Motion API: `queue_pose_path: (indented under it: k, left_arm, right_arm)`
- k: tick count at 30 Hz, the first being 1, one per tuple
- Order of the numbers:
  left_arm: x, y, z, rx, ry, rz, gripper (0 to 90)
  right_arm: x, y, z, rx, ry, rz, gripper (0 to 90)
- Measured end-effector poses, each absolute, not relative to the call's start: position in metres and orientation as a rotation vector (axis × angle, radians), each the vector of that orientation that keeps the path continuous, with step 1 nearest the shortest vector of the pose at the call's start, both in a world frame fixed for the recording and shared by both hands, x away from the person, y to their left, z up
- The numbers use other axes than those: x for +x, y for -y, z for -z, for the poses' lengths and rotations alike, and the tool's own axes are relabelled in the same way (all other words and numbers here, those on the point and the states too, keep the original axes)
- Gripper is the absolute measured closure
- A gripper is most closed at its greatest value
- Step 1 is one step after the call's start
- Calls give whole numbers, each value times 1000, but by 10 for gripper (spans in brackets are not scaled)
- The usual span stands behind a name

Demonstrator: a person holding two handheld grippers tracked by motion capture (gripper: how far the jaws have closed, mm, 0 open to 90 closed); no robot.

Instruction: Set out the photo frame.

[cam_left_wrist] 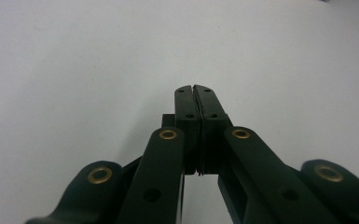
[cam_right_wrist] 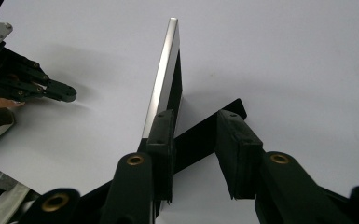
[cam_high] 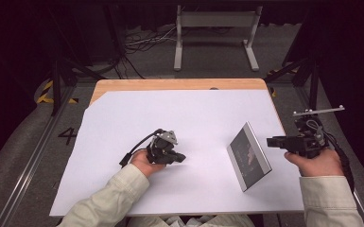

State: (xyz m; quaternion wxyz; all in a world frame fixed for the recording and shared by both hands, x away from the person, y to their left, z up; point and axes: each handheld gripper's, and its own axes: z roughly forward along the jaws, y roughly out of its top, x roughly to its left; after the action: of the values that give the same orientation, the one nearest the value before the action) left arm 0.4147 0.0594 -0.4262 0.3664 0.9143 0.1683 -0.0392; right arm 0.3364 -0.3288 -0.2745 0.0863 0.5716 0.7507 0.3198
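A silver-edged picture frame (cam_high: 248,156) stands tilted on the white sheet (cam_high: 179,109), propped by a black back strut (cam_right_wrist: 200,133). My right gripper (cam_high: 270,141) sits just right of it, level with the frame's back. In the right gripper view the jaws (cam_right_wrist: 196,116) stand apart; the frame's silver edge (cam_right_wrist: 163,79) rises beside the left pad and the strut crosses the gap, with no pad pressing on it. My left gripper (cam_high: 182,157) rests on the sheet left of centre, its jaws (cam_left_wrist: 195,88) shut with nothing between them. It also appears far off (cam_right_wrist: 60,91).
The sheet covers a wooden table (cam_high: 170,84) whose far edge shows bare. Beyond it on the floor are a white metal stand (cam_high: 215,21), loose cables (cam_high: 142,42) and black tripod legs (cam_high: 56,80) at both sides. Broad bare sheet lies between the hands.
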Motion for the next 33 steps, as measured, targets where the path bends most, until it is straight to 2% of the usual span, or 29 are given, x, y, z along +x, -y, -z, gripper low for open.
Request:
queue_pose_path:
  k: [33]
  left_arm:
    - [416,-60,427,2351,-450,99,885]
  right_arm:
    - [341,304,283,1748,-2270,-936,593]
